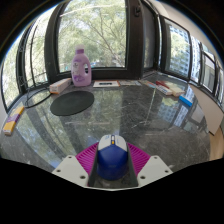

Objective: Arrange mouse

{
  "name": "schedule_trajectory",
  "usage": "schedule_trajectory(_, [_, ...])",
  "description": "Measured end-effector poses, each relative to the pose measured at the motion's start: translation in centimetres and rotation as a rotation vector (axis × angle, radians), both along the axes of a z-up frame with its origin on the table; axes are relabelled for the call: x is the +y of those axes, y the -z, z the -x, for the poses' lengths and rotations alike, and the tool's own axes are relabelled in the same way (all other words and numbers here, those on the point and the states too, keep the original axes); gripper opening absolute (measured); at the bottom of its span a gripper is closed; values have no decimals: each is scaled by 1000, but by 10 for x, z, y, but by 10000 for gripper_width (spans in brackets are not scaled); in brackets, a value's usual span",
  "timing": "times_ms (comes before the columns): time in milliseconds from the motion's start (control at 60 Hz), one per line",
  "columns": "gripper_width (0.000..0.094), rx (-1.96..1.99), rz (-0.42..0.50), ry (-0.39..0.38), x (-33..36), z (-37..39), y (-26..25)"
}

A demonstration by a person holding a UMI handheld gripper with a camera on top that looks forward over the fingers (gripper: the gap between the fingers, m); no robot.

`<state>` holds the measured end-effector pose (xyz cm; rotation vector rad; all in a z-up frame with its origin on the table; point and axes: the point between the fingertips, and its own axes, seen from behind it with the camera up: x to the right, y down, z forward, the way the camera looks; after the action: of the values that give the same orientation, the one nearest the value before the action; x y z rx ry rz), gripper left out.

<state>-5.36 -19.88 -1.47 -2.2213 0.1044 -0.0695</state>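
Two pads clamp the mouse (112, 157) inside the claw (112, 163), above the counter (120, 112); far ahead left lies the mat (72, 102). Smooth shell may slip sideways if grip loosens, or land off the mat

Your gripper (112, 165) has a blue and white mouse (112, 155) sitting between its magenta pads (88, 155), and both fingers look pressed to the mouse's sides above the glossy dark table (130, 115). Far to the left you have a round black mouse mat (71, 103) lying flat, with a pink bottle (81, 67) standing upright just beyond it near the windows (100, 30). Along the far right edge of the table lie some flat items too small to make out.
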Motion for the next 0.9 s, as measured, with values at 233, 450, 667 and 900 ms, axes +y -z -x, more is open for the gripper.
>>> schedule_trajectory(233, [376, 33, 10, 68, -1, 3, -1])
schedule_trajectory(450, [364, -47, -35, 166, -6, -8, -42])
schedule_trajectory(667, [363, -187, -243, 204, 58, -48, -185])
schedule_trajectory(900, [363, -128, -478, 48, 190, 14, -303])
